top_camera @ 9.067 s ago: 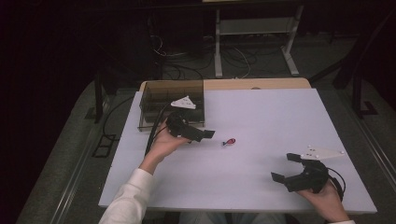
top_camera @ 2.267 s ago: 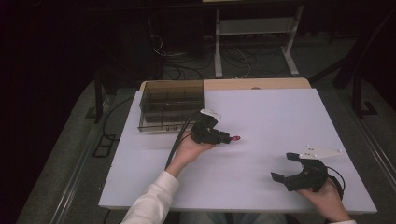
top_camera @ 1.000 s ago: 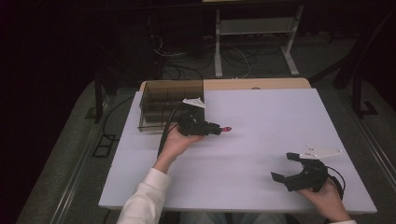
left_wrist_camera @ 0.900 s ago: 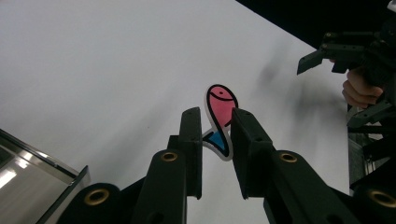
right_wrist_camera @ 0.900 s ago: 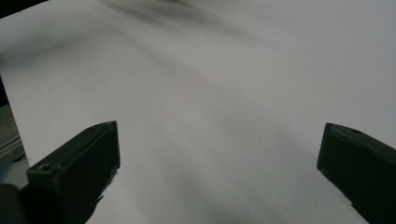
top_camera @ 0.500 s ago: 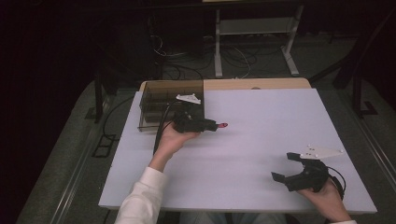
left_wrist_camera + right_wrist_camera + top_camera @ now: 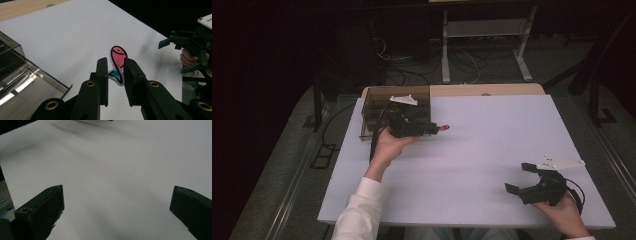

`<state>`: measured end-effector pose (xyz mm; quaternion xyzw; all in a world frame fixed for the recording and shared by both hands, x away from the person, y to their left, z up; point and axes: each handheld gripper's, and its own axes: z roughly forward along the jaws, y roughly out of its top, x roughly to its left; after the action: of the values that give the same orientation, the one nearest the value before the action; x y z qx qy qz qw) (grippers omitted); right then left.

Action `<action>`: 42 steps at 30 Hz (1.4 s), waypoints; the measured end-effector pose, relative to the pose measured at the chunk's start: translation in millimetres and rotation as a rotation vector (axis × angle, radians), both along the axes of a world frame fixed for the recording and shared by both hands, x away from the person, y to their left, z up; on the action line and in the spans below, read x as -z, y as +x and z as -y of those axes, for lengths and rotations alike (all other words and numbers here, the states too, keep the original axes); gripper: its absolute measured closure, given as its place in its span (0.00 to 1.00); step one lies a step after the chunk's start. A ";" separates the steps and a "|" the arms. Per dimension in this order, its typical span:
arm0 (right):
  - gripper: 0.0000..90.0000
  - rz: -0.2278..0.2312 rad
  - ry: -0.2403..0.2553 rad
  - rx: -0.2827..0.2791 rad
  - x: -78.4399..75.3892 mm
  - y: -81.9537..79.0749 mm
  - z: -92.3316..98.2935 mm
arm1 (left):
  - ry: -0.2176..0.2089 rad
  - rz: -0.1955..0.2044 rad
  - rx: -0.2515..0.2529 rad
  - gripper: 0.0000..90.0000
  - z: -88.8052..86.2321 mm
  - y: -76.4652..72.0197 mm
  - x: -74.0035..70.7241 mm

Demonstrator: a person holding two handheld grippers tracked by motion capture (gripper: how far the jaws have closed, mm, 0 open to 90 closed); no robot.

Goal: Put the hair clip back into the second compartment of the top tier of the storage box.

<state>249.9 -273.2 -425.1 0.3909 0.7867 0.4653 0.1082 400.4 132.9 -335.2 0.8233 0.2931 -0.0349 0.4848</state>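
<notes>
A small flat pink piece [image 7: 118, 55] with a white rim and a blue lower part is pinched between the pads of my left gripper [image 7: 115, 65], which is shut on it. In the high view that gripper [image 7: 434, 129] is held just above the white table [image 7: 492, 145], right beside a dark see-through box [image 7: 377, 102], and the pink piece [image 7: 444, 128] sticks out to the right of its jaws. My right gripper [image 7: 518, 177] rests near the front right edge with its jaws spread wide. In the right gripper view, only bare table lies between its jaws [image 7: 116, 200].
The see-through box [image 7: 15, 72] stands at the table's back left corner, close to the left gripper. A wooden strip [image 7: 492, 90] runs along the far edge. Cables and a white stand [image 7: 482, 35] are on the floor beyond.
The left gripper lifted the pink piece off the table's middle. Over the last second it drifted left and up toward the box. The right gripper stayed put.
</notes>
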 end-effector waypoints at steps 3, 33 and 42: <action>0.00 0.000 -0.001 0.001 0.0 0.0 0.3 | 0.000 -0.001 -0.014 0.82 -6.3 1.6 -1.9; 0.00 0.000 -0.002 0.001 0.1 -0.2 -0.8 | -0.019 0.023 -0.111 0.82 -52.0 6.8 -24.8; 0.00 -0.002 -0.003 0.001 0.0 -0.3 -1.0 | -0.013 0.035 -0.130 0.82 -61.3 7.3 -32.1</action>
<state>249.6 -272.2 -425.1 0.3914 0.7874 0.4637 0.1083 407.7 194.2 -303.1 0.7999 0.3371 0.0092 0.4964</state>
